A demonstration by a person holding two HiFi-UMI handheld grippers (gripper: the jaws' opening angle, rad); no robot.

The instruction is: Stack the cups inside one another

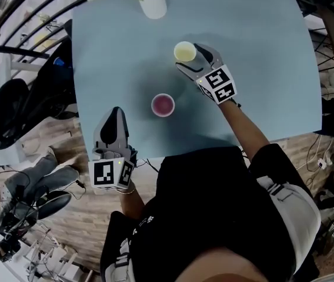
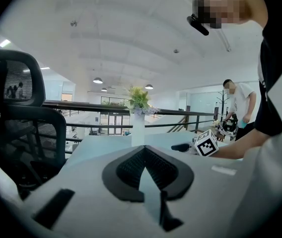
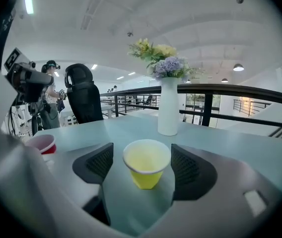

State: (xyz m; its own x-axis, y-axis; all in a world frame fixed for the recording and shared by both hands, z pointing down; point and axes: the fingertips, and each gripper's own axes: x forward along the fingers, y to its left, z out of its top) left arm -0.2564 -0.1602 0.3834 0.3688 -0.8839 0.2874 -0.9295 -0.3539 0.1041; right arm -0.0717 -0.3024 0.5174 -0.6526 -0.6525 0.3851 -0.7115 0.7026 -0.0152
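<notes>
Standing between right tool (image 3: pixel 143 163) jaws | yellow cup (image 3: pixel 147 170) | untouched, jaws apart

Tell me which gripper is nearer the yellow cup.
Right. The right gripper has the yellow cup between its open jaws, untouched; the left gripper is back at the table's near edge, farther off than the red cup.

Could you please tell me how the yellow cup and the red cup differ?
The yellow cup is pale yellow; the red cup is red with a pinkish inside. The yellow cup stands between the open jaws of the right hand-held gripper, pads not touching; the red cup stands free of any gripper. The yellow cup is nearer the white vase than the red cup. Both stand upright on the blue table, apart.
</notes>
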